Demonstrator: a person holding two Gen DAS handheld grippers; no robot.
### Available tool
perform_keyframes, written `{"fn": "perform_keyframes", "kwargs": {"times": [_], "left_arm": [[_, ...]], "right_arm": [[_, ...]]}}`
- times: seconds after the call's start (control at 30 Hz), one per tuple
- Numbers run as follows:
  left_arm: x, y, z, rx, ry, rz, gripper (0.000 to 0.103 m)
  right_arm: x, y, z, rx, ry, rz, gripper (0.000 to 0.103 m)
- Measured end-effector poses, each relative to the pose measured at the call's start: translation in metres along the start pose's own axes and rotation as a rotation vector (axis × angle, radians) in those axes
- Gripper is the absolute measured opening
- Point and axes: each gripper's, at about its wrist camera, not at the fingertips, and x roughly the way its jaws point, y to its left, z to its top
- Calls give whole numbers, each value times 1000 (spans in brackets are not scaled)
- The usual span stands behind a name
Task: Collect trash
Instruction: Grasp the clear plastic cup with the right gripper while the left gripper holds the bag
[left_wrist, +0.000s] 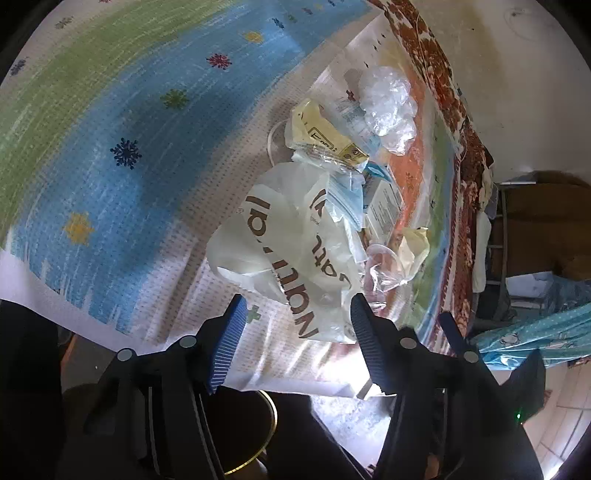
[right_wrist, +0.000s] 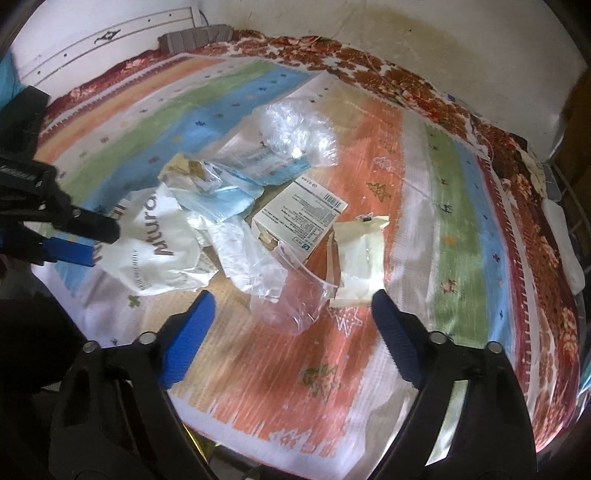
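Nothing looks collected yet: the crumpled white printed plastic bag (left_wrist: 291, 251) lies in the litter on the striped mat (right_wrist: 369, 184), between the half-open left gripper (left_wrist: 295, 325) (pads apparently not pressing); the right gripper (right_wrist: 291, 306) hangs wide, empty.

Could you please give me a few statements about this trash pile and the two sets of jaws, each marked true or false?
1. The white printed bag lies between the left gripper's jaws. True.
2. The right gripper is clamped on the small cardboard box. False: its jaws stand open, short of the pile, nearest a clear plastic bag.
3. The trash lies on a striped cloth with small motifs. True.
4. The crumpled clear plastic lies at the near edge of the pile, beside the jaws. False: it lies at the far side.
5. The box shows a barcode. True.
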Motion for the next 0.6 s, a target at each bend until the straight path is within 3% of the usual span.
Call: {"fn": "perform_keyframes", "kwargs": {"times": [0.17, 0.37, 0.5, 0.6], "left_arm": [[1, 6, -2, -36, -47, -13, 50], [7, -3, -3, 4, -22, -18, 39], [10, -5, -1, 18, -12, -5, 28], [8, -11, 0, 52, -11, 3, 17]], "right_arm": [[19, -3, 6, -6, 16, -12, 73], [41, -6, 12, -29, 47, 5, 62], [52, -7, 13, -30, 72, 27, 32], [52, -7, 11, -20, 83, 53, 17]]}}
